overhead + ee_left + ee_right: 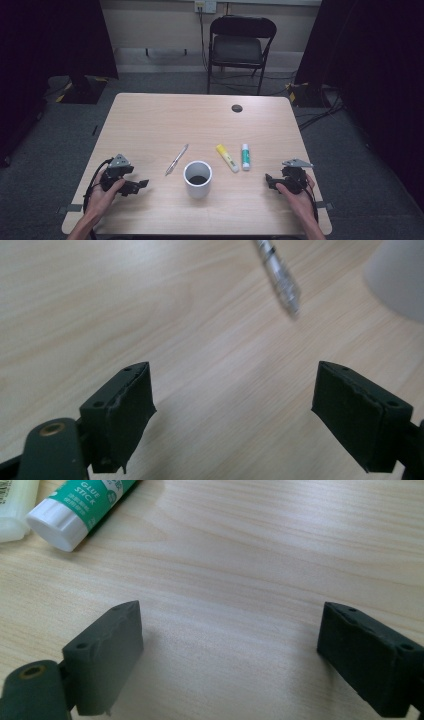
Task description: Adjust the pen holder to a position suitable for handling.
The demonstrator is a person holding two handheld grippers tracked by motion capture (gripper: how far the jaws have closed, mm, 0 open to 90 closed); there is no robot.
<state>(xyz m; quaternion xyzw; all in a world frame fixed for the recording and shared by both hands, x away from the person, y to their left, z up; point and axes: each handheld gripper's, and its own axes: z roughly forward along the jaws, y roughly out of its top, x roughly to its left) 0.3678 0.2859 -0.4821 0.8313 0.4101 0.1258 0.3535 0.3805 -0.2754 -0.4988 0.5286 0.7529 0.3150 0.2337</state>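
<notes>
Your left gripper (pixel 142 184) low over light wood table (pixel 150 120), near front-left corner, jaws spread, nothing between. Pen (pixel 177 159) lies just ahead of it, white cup (pixel 198 178) beside pen. Your right gripper (pixel 268 180) near front-right edge, jaws wide apart too, bare wood between. Glue stick (pixel 245 156) and yellow marker (pixel 227 158) flat between cup and right gripper. Grommet hole (pixel 237 108) at far edge. Room: grey carpet, black folding chair (pixel 240 47) behind table, dark curtains both sides, cables on floor.

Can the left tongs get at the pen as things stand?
Probably yes: the left tongs stand open, bare table lies between them and the pen, and the cup sits off to its side.
</notes>
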